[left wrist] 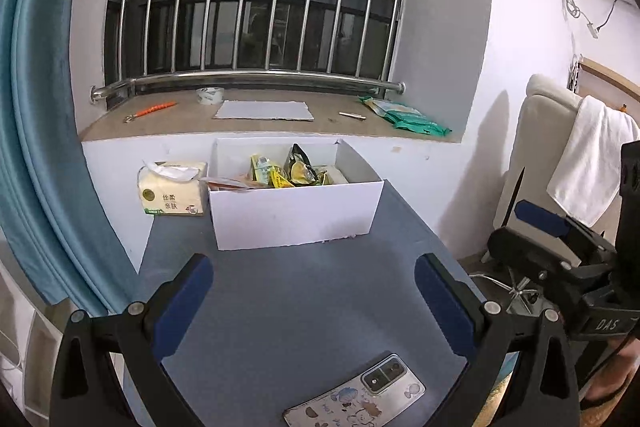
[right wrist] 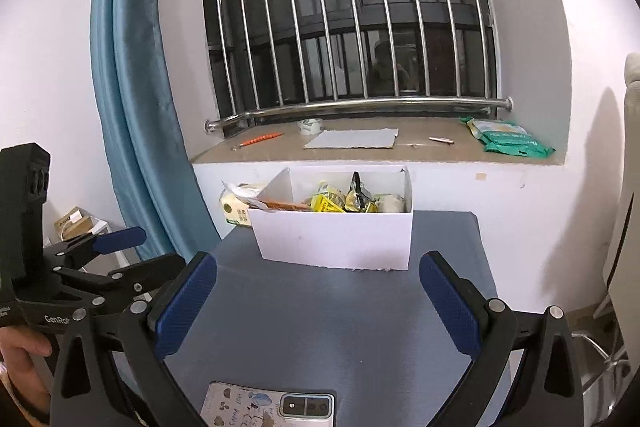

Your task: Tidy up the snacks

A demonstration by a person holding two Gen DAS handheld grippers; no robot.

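A white open-top box (left wrist: 296,215) (right wrist: 336,239) stands at the far end of a blue-grey table (left wrist: 304,331). Several snack packets (left wrist: 288,171) (right wrist: 344,201), yellow and dark, lie inside it; an orange one leans over its left wall. My left gripper (left wrist: 314,263) hovers open over the table in front of the box, with nothing between its blue pads. My right gripper (right wrist: 319,259) is likewise open, with nothing in it, at about the same distance from the box. Each gripper shows at the edge of the other's view.
A phone (left wrist: 356,395) (right wrist: 268,409) in a cartoon case lies on the table's near part, under the grippers. A tissue pack (left wrist: 172,191) sits left of the box. The windowsill holds a tape roll (left wrist: 210,95), a cardboard sheet (right wrist: 352,139) and a green packet (left wrist: 404,115). A chair with a towel (left wrist: 588,155) stands right.
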